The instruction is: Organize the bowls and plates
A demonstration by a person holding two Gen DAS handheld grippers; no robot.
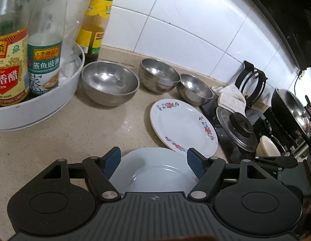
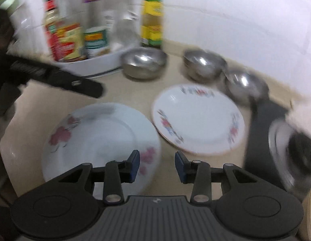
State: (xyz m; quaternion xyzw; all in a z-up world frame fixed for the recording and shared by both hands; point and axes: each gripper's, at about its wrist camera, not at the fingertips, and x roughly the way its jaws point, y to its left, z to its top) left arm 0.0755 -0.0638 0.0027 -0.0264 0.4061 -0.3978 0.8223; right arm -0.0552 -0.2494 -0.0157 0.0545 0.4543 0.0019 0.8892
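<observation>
Both plates are seen lying flat on the table [image 1: 79, 132], the pale plate [image 1: 155, 172] below the open, empty left hand-held gripper [image 1: 154, 163], the floral plate [image 2: 197, 118] ahead of the open, empty right hand-held gripper [image 2: 157, 165], presumably awaiting stacking.

The beige speckled surface [image 1: 79, 132] meets a white tiled wall. On it rest three steel bowls [image 1: 109, 82] in a row near the wall, a floral-rimmed plate [image 1: 183, 125] before them, a pale plate with pink flowers [image 2: 99, 140] beside it, a white round tray [image 1: 37, 111] of sauce bottles, and a yellow-labelled bottle [image 1: 95, 26].
</observation>
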